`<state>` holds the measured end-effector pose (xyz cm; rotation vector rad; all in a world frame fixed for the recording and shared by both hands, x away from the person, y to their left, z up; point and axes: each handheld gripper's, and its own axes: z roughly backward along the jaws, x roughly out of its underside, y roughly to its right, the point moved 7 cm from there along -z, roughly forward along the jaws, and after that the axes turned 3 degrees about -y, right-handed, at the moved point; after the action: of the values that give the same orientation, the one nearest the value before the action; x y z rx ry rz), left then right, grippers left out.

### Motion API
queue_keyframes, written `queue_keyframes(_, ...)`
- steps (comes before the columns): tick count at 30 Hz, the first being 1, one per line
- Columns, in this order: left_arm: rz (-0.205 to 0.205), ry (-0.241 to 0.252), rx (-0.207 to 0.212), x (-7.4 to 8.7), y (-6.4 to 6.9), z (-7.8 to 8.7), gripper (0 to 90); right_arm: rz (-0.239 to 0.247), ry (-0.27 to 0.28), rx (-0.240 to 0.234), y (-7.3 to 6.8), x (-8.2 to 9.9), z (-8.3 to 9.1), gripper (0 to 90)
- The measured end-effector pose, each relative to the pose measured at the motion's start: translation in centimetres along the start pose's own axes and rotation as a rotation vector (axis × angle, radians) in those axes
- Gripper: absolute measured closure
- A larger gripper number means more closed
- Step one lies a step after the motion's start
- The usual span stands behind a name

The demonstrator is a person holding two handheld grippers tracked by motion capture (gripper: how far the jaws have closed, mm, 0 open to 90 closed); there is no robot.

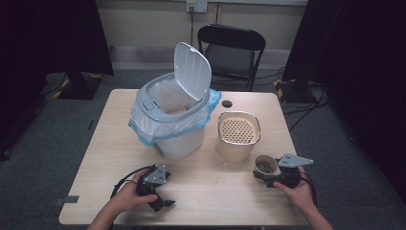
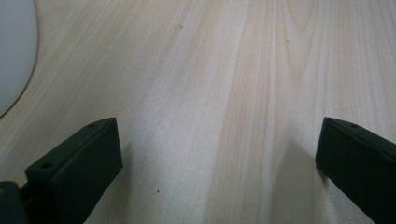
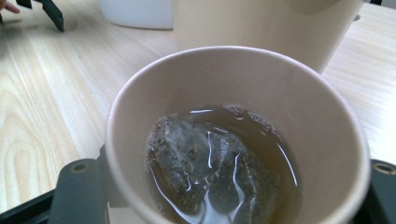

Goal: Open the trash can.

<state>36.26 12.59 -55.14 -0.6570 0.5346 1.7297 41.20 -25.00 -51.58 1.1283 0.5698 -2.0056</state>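
A brown paper cup [image 1: 265,165] stands near the table's front right; it holds dark tea with a soaked tea bag [image 3: 210,172]. My right gripper [image 1: 261,174] comes in from the right, one jaw against each side of the cup [image 3: 233,79], shut on it. My left gripper [image 1: 165,191] rests at the front left, held by a hand. Its jaws stand wide open over bare wood, and nothing lies between the left gripper's [image 2: 219,158] fingers.
A white bin [image 1: 172,120] with its lid up and a blue-edged bag stands at mid-table. A beige canister [image 1: 238,134] with a perforated insert stands just behind the cup. A small dark disc [image 1: 226,103] lies further back. A folding chair [image 1: 232,48] stands beyond the table.
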Motion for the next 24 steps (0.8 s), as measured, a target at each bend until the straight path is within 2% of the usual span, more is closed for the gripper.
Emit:
queue_keyframes(8, 0.0, 0.001, 0.004, 0.0, 0.0, 0.0, 0.0, 0.019, -0.025, 0.013, 1.2, -1.0, 0.8, 27.5)
queue_keyframes(9, 0.0, 0.019, 0.006, -0.1, 0.1, -0.2, 0.0, 0.017, -0.029, 0.014, 1.4, -1.2, 1.0, 27.5)
queue_keyframes(13, 0.003, 0.018, 0.0, -0.2, 0.0, -0.2, 0.0, 0.025, -0.029, 0.026, 2.1, -1.8, 1.4, 27.4)
queue_keyframes(21, 0.003, 0.016, -0.001, -0.2, 0.0, -0.2, 0.0, 0.001, -0.019, 0.039, 3.4, -2.7, 2.0, 27.4)
queue_keyframes(24, 0.003, 0.013, 0.001, -0.2, 0.0, -0.2, 0.0, -0.001, -0.031, 0.042, 3.8, -2.9, 1.9, 27.4)
